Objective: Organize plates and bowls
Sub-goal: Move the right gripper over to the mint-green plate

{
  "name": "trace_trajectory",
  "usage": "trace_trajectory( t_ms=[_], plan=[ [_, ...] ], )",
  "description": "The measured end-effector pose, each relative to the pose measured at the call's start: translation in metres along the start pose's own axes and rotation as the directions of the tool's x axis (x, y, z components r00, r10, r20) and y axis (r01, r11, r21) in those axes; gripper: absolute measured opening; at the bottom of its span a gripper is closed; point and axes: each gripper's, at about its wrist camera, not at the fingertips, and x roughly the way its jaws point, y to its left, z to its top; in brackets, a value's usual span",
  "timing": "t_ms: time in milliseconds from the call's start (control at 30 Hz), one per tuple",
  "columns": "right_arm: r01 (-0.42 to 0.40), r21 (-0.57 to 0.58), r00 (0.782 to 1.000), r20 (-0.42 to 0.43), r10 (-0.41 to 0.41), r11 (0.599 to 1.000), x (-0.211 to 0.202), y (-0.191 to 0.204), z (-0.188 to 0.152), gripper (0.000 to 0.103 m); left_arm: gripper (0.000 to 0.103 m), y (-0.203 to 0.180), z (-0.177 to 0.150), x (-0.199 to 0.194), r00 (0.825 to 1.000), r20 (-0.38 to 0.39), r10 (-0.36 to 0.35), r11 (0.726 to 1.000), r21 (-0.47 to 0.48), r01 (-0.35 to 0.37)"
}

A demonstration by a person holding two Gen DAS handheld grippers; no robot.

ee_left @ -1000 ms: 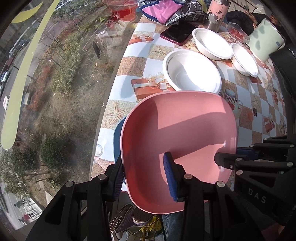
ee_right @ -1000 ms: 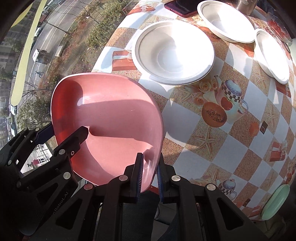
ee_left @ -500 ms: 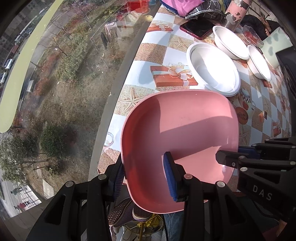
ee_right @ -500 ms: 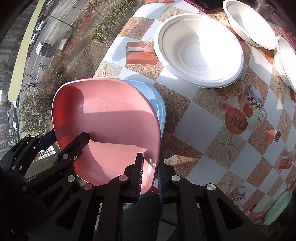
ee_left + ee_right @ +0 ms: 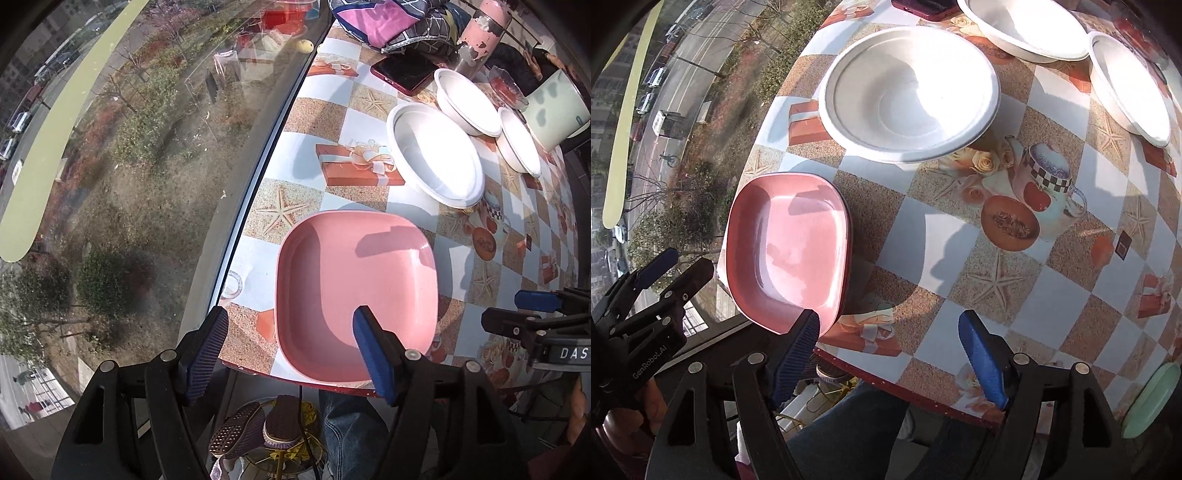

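Now both grippers were off the pink plate: half a second earlier each was clamped on its near rim, holding it tilted above a blue plate. Left gripper stood with jaws wide apart, empty, straddling the plate's near-left corner. Right gripper was also spread and empty, its left pad just at the plate's near corner; contact unclear. The plate lay flat at the near table edge, directly ahead of the left gripper and ahead-left of the right. A darker rim showed under it in the right view, so the blue plate was likely beneath it: plates stacked, that step looked finished. Rounded-square shape, no clear long axis, open side up, sides roughly square to the table edge. Farther ahead sat the large white bowl, then two more white bowls, unstacked; probably next.
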Motion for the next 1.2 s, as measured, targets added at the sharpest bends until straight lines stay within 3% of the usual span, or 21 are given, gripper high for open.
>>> trace_trajectory(
  t_ms=[167,433,867,1200],
  plan=[
    [-0.027,0.113,1.0,-0.012,0.028,0.993,-0.002,-0.036,-0.017,0.079,0.076,-0.036,0.001,-0.002,0.998,-0.016,-0.059,0.992,0.113,0.06],
    [-0.031,0.244,0.999,0.015,0.029,0.969,-0.009,-0.075,-0.031,0.079,0.078,-0.089,0.002,-0.004,0.993,-0.04,-0.108,0.949,0.293,0.115],
    [-0.052,0.336,0.998,0.038,0.041,0.941,-0.018,-0.118,-0.066,0.079,0.079,-0.134,-0.002,0.001,0.99,-0.097,-0.102,0.919,0.372,0.131],
    [-0.135,0.439,0.987,0.136,0.083,0.888,-0.04,-0.191,-0.112,0.079,0.079,-0.22,-0.006,0.005,0.99,-0.129,-0.053,0.89,0.444,0.105]
  ],
)
